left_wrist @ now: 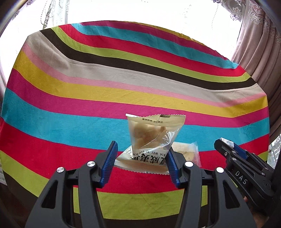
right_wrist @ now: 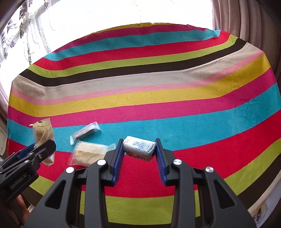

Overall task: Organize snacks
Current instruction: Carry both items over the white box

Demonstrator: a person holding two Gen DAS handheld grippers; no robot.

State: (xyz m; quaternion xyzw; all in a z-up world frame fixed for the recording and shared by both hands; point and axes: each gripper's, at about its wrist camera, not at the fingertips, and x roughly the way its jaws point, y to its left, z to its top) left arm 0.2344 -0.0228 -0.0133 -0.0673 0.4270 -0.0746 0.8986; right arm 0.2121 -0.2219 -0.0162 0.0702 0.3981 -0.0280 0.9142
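**Gripping 2 snack packets over striped cloth**

Left gripper is part-open; the clear snack packet stands between its pads, pressed by the right pad, left-pad contact unclear. Right gripper is clamped on a white blue-printed packet, lower centre. On the striped tablecloth, lower left: a pale biscuit packet and a slim grey packet, close together. Cloth beyond lies bare up to the curtains.

Striped tablecloth over table; curtains behind, bright window.
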